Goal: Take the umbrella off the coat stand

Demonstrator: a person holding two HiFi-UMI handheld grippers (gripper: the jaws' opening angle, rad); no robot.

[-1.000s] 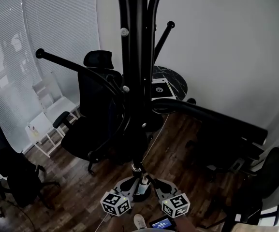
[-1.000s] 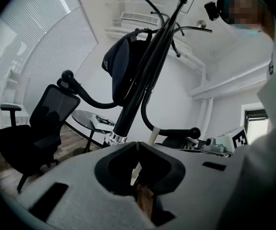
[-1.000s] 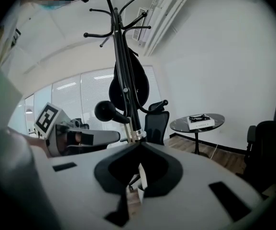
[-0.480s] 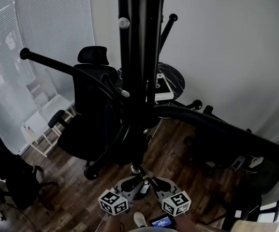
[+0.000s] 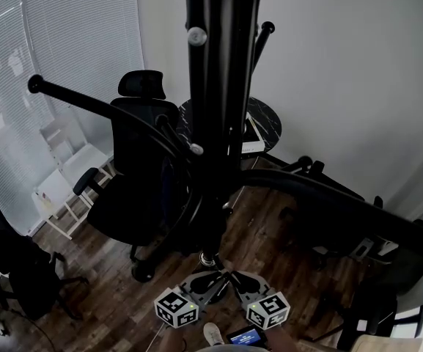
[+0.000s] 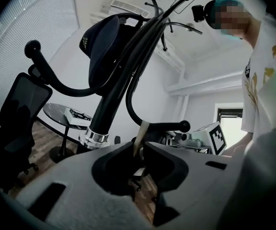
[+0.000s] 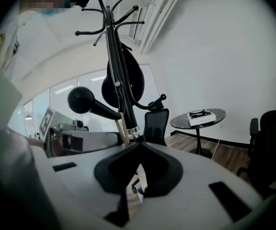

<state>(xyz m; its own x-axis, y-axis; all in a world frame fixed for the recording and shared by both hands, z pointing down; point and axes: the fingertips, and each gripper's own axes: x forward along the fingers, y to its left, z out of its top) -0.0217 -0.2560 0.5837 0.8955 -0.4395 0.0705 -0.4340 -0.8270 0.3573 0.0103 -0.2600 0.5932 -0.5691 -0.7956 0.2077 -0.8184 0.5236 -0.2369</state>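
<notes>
Hanging tip-down at centre frame: umbrella (image 5: 208,258), lying close along the pole of the stand (image 5: 196,86), with its silver collar at lower centre of the head view and its upper end running out past the top edge.

Left gripper (image 6: 138,146): jaws are clenching the pale tip (image 6: 141,131) below that collar.

Right gripper (image 7: 138,146): jaws are drawn together just beside the same tip, nose to nose with the left. Whether they are pinching it is not plain.

Cap (image 6: 98,40): hanging on an upper hook, upper left of the left gripper view.

Step in hand, by judgement: securing the lower end, with the lift-off not yet begun.

Next move is calling for raising the umbrella until its top clears the hook, then drawing it toward the frame's bottom, clear of the stand's arms and the cap. The thin tip is offering a weak hold, so a grip higher on the shaft is likely needed.
</notes>
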